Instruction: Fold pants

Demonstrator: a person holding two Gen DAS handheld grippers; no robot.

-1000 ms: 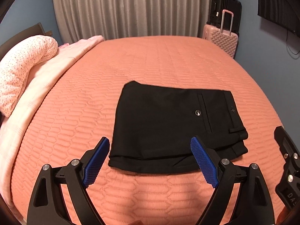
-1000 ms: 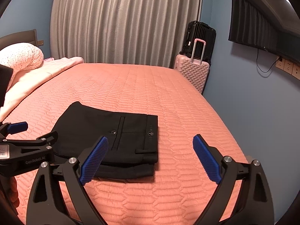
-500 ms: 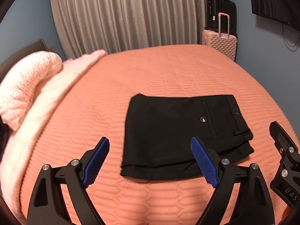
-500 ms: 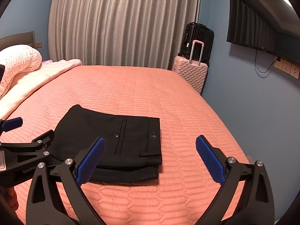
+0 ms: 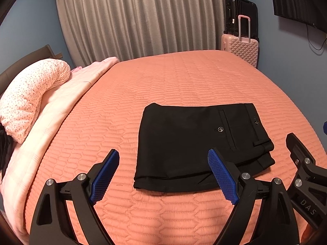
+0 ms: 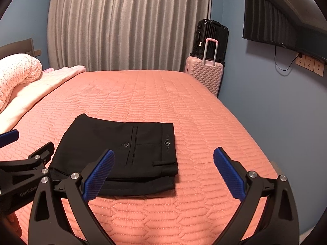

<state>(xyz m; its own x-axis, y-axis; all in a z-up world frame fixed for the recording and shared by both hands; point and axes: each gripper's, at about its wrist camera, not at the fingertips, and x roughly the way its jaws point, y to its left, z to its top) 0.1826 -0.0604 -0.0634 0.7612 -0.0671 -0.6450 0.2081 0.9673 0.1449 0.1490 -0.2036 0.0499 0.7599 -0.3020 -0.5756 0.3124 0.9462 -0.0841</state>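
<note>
Left wrist: left gripper agape, empty | right gripper agape | pants near edge partly hidden

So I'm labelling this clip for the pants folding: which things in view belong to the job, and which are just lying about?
Part of the job:
black pants, folded on the bed
left gripper, open
right gripper, open
orange bedspread

Just lying about:
pink suitcase
black suitcase
spotted pillow
curtain
wall TV

Folded black pants lie on the orange bedspread beyond the wide-spread left gripper
</note>
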